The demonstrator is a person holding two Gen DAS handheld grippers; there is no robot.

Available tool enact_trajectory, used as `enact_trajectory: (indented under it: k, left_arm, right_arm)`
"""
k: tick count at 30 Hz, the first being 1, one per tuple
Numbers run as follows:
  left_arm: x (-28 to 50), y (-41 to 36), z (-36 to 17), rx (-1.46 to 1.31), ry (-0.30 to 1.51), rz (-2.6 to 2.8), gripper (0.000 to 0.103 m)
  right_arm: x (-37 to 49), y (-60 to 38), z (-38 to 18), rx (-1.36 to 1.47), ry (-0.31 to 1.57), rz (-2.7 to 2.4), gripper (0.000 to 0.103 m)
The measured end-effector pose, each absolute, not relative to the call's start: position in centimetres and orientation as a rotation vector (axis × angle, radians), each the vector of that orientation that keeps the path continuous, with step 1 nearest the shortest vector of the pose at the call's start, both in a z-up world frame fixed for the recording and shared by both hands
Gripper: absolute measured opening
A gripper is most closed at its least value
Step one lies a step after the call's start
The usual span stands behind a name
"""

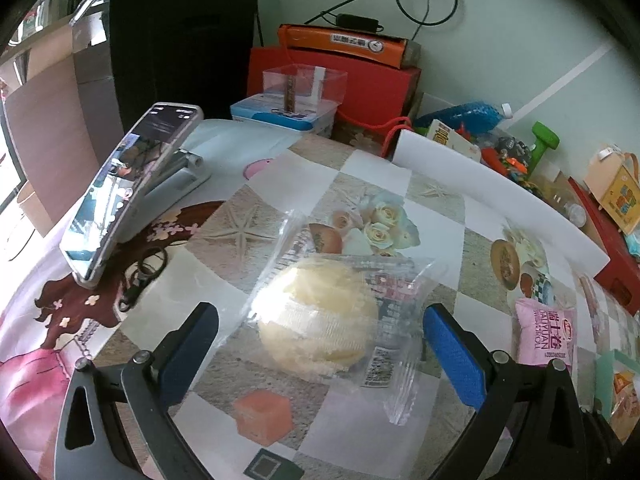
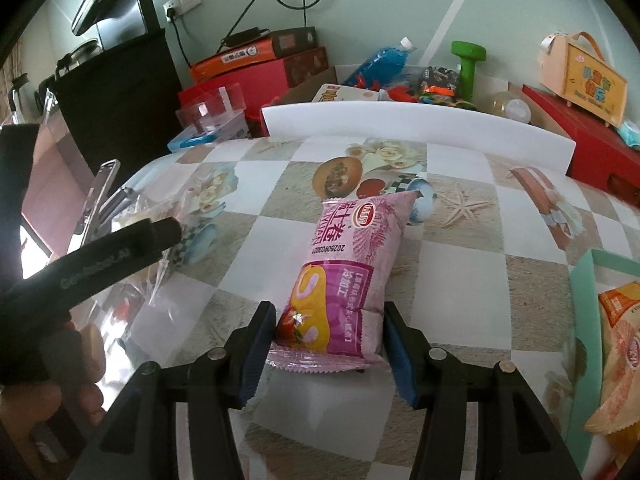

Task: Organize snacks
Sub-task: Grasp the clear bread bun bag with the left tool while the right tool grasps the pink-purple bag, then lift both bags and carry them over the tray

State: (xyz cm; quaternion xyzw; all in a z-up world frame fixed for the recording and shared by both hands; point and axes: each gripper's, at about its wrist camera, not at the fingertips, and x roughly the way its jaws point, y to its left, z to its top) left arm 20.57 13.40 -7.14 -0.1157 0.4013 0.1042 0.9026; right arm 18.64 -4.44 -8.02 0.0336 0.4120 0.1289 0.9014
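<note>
A: Two tools, one entry each. Right tool: jaws narrow, pads pressed on both long sides of the pink roll packet at its near end, packet lying flat on the bench.

B: Left tool: jaws wide, nothing held. Clear-wrapped bread bun sits between the pads, touching neither, mid-bench.

A: Outward: phone on its stand toward the left edge, white board along the far edge, orange snack bag in the green box at the right edge.

B: Risk, right: the grip is at one end only, so the packet may droop or slide out if lifted; a hard squeeze could crush the roll.

A: Risk, left: the loose, slick wrapper may give the pads film rather than bun.
</note>
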Motion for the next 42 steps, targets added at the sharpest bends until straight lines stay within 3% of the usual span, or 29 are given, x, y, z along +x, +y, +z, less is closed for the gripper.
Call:
enact_trajectory:
  k: [15,18,23,26,33,42]
  left_arm:
    - [21.3,11.4,-7.4,-0.157,0.838,0.197,0.101]
    - [21.2,11.5,-7.3,-0.172,0.828,0.191,0.089]
    - [21.1,11.6,-7.3,-0.185,0.829,0.180,0.086]
    - [21.1,11.6,-7.3,-0.180,0.849,0.187,0.078]
    - [20.9,11.7,-7.1,-0.190,0.879,0.178,0.076]
    - [20.9,10.5,-7.1,-0.152,0.912,0.121,0.076]
  right_arm:
    - [18.6,-4.4,-8.0,0.061,0.855,0.275,0.056]
    - [18.6,-4.3,-8.0,0.061,0.855,0.275,0.056]
    - [18.5,-4.3,-8.0,0.062,0.854,0.272,0.056]
    - [18.6,-4.5,-8.0,0.077,0.855,0.265,0.057]
    - [18.9,-5.4,-7.9,0.123,0.852,0.240,0.070]
    - [19.0,-7.2,-7.6,0.213,0.818,0.184,0.071]
